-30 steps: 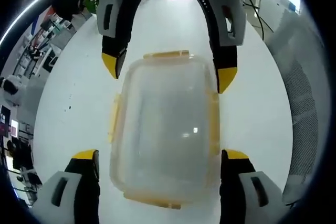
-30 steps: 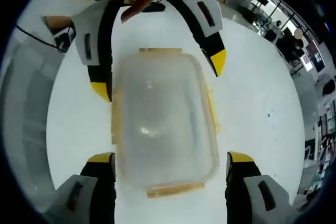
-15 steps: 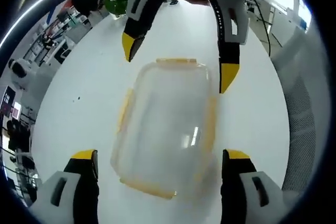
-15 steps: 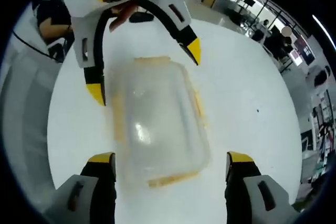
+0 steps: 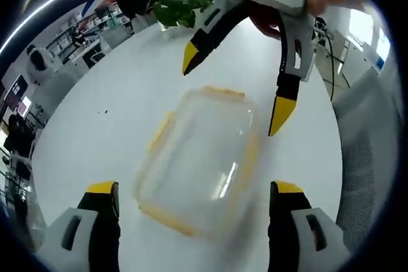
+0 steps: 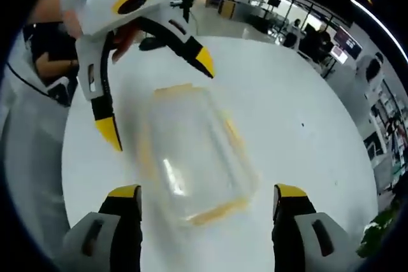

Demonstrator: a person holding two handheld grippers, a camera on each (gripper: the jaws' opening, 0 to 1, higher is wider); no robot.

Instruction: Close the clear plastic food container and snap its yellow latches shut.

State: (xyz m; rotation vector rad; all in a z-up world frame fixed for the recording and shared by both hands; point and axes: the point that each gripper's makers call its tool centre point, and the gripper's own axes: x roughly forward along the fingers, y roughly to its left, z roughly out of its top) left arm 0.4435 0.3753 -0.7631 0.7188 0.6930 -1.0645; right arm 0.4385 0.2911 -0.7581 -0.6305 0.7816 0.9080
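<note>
The left gripper is spread wide with nothing between its jaws, and so is the right gripper, each facing the other over the round white bench. On the bench between them lies the clear rectangular plastic food container, lid on, yellow latches along its edges. Its long axis runs from one gripper toward the other, slightly skewed.

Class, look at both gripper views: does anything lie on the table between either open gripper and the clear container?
Nothing visible does. The clear container sits alone on the white table, with bare surface between it and the left gripper and the right gripper.
</note>
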